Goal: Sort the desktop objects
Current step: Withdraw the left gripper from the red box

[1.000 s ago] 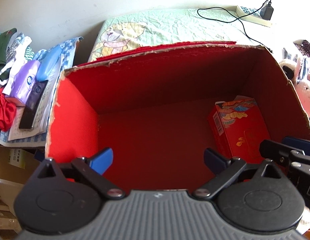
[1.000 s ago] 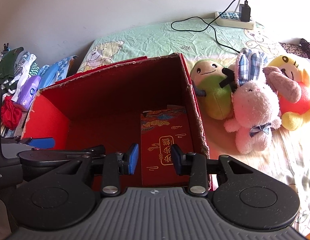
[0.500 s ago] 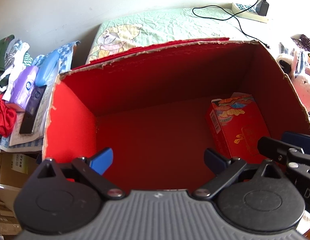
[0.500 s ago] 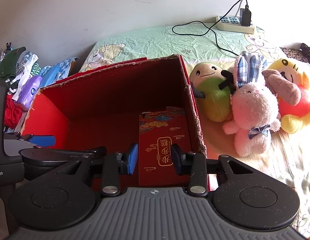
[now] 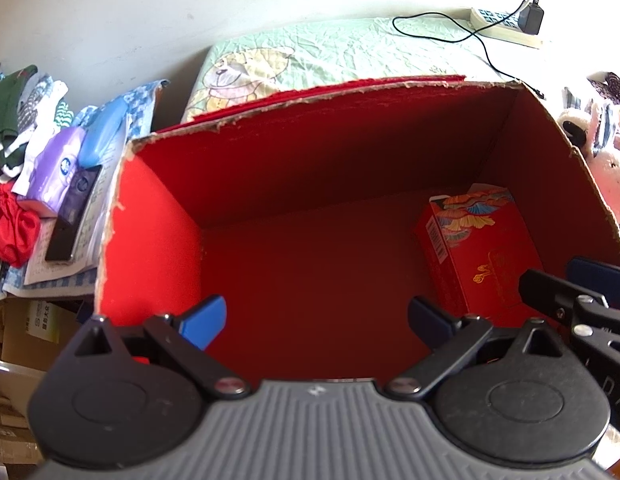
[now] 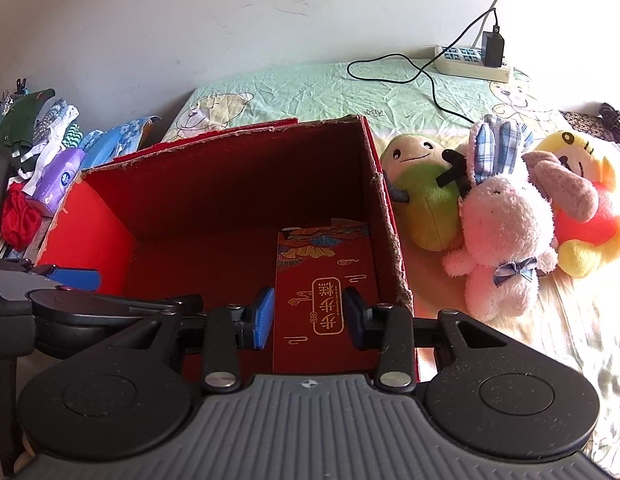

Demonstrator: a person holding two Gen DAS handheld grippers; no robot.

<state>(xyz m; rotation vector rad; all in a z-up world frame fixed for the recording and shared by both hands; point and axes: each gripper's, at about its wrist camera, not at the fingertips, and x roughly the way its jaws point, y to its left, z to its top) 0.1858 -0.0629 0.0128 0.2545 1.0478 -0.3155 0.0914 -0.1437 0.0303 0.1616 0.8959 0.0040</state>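
Looking from the left wrist, the left gripper [image 5: 317,319] gapes empty over the red carton [image 5: 158,216] holding one red gift box [image 5: 485,256], while the right wrist shows the right gripper [image 6: 308,317] parted, empty, and three plush toys [image 6: 505,236] unsorted outside.

power strip [image 6: 471,63], black charger [image 6: 492,48], bedsheet [image 6: 310,92]
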